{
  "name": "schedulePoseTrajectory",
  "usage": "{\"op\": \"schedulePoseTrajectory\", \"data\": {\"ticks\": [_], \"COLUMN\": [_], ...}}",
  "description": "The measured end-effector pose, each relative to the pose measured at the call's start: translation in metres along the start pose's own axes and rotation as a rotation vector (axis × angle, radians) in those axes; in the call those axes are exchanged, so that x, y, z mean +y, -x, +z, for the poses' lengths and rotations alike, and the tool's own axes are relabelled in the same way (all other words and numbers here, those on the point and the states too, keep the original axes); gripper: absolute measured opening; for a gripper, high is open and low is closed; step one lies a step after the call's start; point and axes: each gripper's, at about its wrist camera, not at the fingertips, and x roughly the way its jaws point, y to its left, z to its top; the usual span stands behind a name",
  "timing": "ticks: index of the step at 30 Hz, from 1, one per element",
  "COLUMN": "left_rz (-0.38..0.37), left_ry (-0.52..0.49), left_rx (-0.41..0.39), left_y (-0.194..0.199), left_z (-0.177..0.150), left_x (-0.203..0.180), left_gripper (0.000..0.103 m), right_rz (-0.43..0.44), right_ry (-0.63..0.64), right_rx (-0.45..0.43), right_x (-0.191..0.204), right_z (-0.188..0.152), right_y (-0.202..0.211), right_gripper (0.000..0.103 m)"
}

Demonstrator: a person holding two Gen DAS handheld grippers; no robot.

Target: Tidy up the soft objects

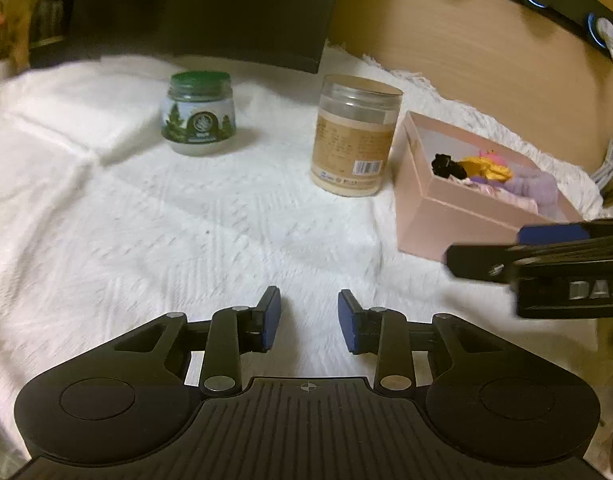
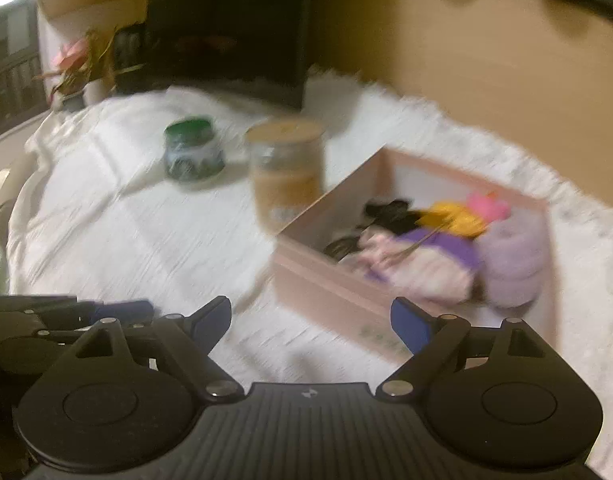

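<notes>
Pink cardboard forms the open box point(image 2: 326, 276) that holds the soft objects: a black scrunchie-like piece point(image 2: 390, 214), something yellow point(image 2: 454, 216), a bright pink bit point(image 2: 488, 204), a purple item point(image 2: 450, 248), a pale pink bundle point(image 2: 422, 272) and a lilac fuzzy roll point(image 2: 514, 256), all heaped toward the box's right half. The box sits on a white textured cloth point(image 1: 186, 220), just beside a tall clear jar with tan contents point(image 1: 356, 136); a squat green-lidded jar point(image 1: 199, 114) stands further left, apart from both. The right gripper point(image 2: 310, 322) hangs in front of the box's near corner with its jaws spread wide and nothing between them. The left gripper point(image 1: 309, 320) is over bare cloth, jaws partly parted and empty. No soft item lies loose on the cloth in either view, so the sorting looks either finished or between picks; I judge this a free-handed moment. If more is to be done, the next move calls for the right gripper to reach over the near wall and down onto one piece, closing gently so the heap is not dragged out.
</notes>
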Motion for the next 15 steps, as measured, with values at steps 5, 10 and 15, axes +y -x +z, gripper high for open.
{"op": "schedulePoseTrajectory", "data": {"ticks": [5, 10, 15], "left_rz": [0.036, 0.032, 0.091], "left_ry": [-0.029, 0.0, -0.046], "left_rx": [-0.023, -0.028, -0.028], "left_y": [0.009, 0.014, 0.014], "left_z": [-0.013, -0.017, -0.018], "left_x": [-0.006, -0.006, -0.019], "left_gripper": [0.036, 0.035, 0.032], "right_rz": [0.029, -0.018, -0.076], "right_ry": [-0.078, -0.076, -0.056], "right_rx": [0.074, 0.095, 0.126], "right_x": [-0.006, -0.011, -0.005], "right_z": [-0.021, -0.034, -0.035], "right_y": [-0.015, -0.022, -0.027], "right_gripper": [0.088, 0.092, 0.103]}}
